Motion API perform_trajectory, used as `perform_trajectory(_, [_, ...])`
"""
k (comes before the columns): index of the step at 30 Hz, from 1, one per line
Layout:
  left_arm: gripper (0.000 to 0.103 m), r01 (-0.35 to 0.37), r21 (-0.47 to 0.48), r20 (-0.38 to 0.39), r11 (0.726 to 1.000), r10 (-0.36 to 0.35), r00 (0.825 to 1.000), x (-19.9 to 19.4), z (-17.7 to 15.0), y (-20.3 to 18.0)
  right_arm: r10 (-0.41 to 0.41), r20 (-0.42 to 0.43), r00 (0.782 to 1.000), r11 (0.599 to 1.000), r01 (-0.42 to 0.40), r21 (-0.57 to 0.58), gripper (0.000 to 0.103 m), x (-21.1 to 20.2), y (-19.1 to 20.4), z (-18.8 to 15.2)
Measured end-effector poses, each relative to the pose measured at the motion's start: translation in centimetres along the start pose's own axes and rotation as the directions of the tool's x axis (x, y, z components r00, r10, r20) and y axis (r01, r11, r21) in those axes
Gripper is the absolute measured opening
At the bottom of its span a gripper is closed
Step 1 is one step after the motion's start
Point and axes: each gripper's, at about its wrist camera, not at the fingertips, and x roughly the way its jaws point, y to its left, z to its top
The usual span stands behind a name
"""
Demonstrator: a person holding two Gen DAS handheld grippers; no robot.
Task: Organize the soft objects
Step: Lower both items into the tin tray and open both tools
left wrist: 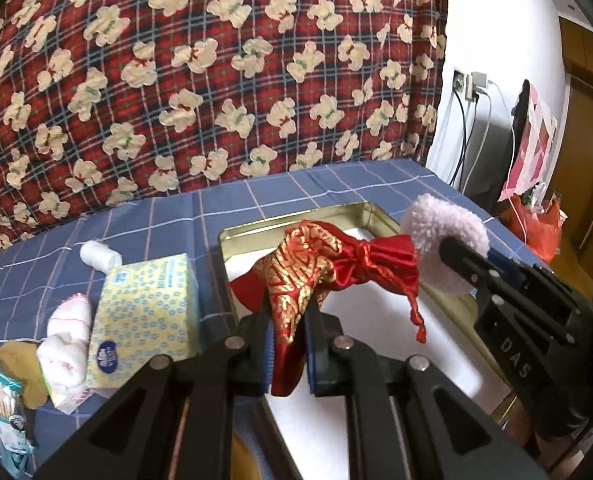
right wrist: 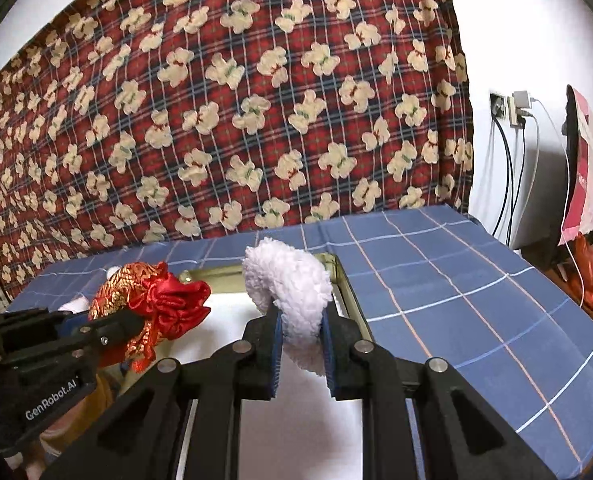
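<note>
Both grippers are angled downward over the tin (left wrist: 292,216): the left gripper (left wrist: 288,344) is clenched on a red pouch (left wrist: 316,264), the right gripper (right wrist: 300,344) on a white fluffy pad (right wrist: 292,284). A tissue pack (left wrist: 144,312) is shown only by the left view.

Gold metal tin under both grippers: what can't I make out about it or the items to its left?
- Gold metal tin: near edge hidden by gripper frames in both views.
- Red-and-gold satin pouch: bottom end hidden between the left fingers.
- Teal packet in the left view: print too small and cut by the edge.
- Yellow tissue pack: hidden in the right view.
</note>
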Motion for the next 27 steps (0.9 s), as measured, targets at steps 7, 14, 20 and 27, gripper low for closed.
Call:
perform_trajectory(7, [0.024, -0.001, 0.011, -0.014, 1.0, 0.001, 1.0, 0.9, 0.6, -0.6, -0.004, -0.031, 1.0, 1.0, 0.003, -0.006, 0.02, 0.9, -0.4, 0.2])
perform_trajectory(14, [0.065, -0.04, 0.022, 0.055, 0.999, 0.039, 0.998, -0.6, 1.1, -0.3, -0.024, 0.028, 0.999, 0.998, 0.023, 0.067, 0.08, -0.1, -1.7, 0.2])
perform_trajectory(20, [0.068, -0.055, 0.006, 0.093, 0.998, 0.054, 0.994, -2.5, 0.2, 0.6, 0.015, 0.114, 0.993, 0.991, -0.029, 0.127, 0.08, -2.0, -2.4, 0.5])
perform_trajectory(27, [0.077, -0.167, -0.011, 0.183, 0.986, 0.166, 0.969, -6.9, -3.7, 3.7, 0.076, 0.145, 0.987, 0.99, -0.092, 0.11, 0.08, -3.6, -0.5, 0.0])
